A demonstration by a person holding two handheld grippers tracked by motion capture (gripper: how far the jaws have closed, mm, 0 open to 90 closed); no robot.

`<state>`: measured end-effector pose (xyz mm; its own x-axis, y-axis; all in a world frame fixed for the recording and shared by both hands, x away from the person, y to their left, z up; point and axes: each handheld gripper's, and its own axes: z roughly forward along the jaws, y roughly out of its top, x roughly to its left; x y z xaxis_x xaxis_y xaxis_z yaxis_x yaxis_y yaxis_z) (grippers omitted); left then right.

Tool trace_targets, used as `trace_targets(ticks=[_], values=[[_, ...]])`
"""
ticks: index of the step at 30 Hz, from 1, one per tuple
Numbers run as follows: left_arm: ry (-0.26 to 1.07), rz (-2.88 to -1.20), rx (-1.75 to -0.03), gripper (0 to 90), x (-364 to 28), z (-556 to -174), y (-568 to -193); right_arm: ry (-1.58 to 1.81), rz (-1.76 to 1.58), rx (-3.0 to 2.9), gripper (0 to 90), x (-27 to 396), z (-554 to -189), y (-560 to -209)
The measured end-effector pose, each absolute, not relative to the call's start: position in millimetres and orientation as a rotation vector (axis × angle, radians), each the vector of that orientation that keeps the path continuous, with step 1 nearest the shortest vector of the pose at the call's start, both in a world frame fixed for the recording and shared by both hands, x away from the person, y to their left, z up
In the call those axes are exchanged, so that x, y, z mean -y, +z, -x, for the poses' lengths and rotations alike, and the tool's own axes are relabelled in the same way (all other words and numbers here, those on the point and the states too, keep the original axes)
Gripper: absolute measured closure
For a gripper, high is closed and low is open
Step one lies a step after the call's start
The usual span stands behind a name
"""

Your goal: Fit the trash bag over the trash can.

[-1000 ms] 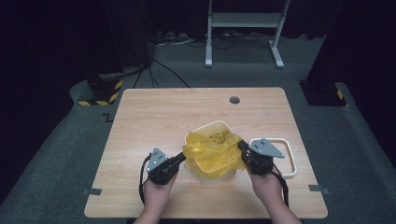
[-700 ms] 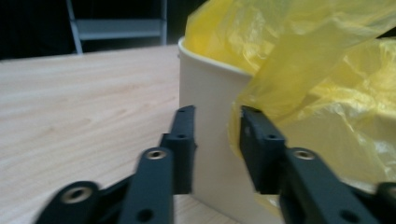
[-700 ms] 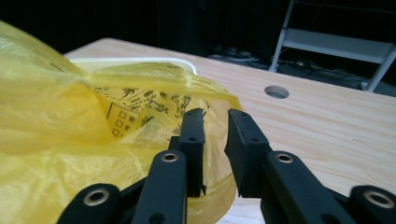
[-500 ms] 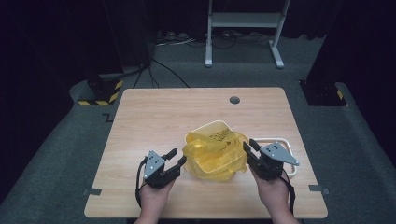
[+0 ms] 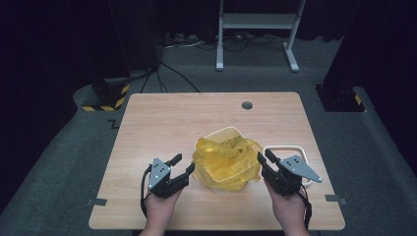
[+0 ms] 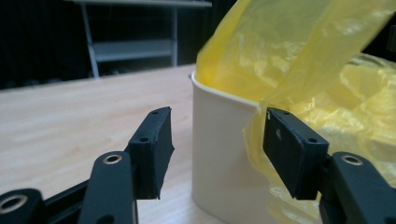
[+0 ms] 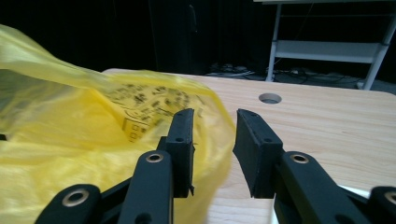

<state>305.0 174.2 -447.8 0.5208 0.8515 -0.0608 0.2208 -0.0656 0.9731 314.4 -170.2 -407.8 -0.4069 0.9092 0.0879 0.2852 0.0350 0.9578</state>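
Observation:
A crumpled yellow plastic bag (image 5: 226, 160) lines a cream tub (image 5: 222, 132) near the table's front middle. My left gripper (image 5: 183, 163) sits just left of the bag, open. Its jaws have just been opening; in the left gripper view (image 6: 217, 114) the tub wall (image 6: 219, 158) and a fold of bag (image 6: 280, 46) stand between them, unpressed. My right gripper (image 5: 265, 156) sits just right of the bag, open. Its jaws have just been opening too; in the right gripper view (image 7: 215, 114) the bag's edge (image 7: 93, 121) reaches into the gap without being pinched.
A white rounded rectangular frame (image 5: 285, 146) lies flat on the wooden table (image 5: 162, 123), partly under my right gripper. A round cable hole (image 5: 247, 105) sits near the far edge. Beyond the table stand a metal rack and floor cables.
Both grippers went from shut on the bag's edges to open and let it go. The right gripper drew back to the right; the bag settled over the tub.

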Motion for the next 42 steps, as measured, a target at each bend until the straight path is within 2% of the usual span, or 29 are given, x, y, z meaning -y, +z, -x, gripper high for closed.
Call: trace_targets(ticks=[6, 12, 15, 17, 20, 25, 29, 33, 36, 42], values=[[0.706, -1.554, -0.89, 38.1, -170.1, -296.1, -437.3, 1.415, -1.171, -1.713, 67.0, 159.8, -298.8, -396.2], [0.715, -1.541, -0.833, 35.7, -161.8, -288.9, -426.9, 1.396, -1.223, -1.705, 66.4, 165.6, -301.0, -403.1], [0.778, -1.554, -0.766, 36.8, -151.6, -283.9, -417.1, 1.375, -1.226, -1.707, 66.0, 163.0, -303.5, -406.4], [0.79, -1.558, -0.745, 40.3, -148.8, -283.2, -414.2, 1.361, -1.234, -1.718, 65.9, 159.5, -305.6, -410.8], [0.783, -1.548, -0.752, 50.2, -150.3, -287.8, -410.4, 1.32, -1.245, -1.728, 66.0, 154.7, -310.1, -418.7], [0.756, -1.6, -0.742, 72.4, -149.7, -303.0, -404.9, 1.283, -1.262, -1.748, 68.9, 152.9, -327.8, -420.6], [0.723, -1.616, -0.823, 81.1, -155.8, -321.4, -407.6, 1.24, -1.277, -1.781, 70.7, 148.9, -338.8, -423.5], [0.728, -1.623, -0.893, 82.2, -166.6, -338.7, -413.6, 1.238, -1.283, -1.796, 73.2, 148.3, -343.1, -427.7], [0.723, -1.621, -0.93, 82.3, -173.5, -346.2, -418.2, 1.253, -1.267, -1.825, 79.6, 146.6, -345.0, -428.3], [0.706, -1.618, -1.0, 82.4, -185.9, -353.6, -434.1, 1.248, -1.215, -1.879, 81.2, 142.5, -348.2, -430.6]])
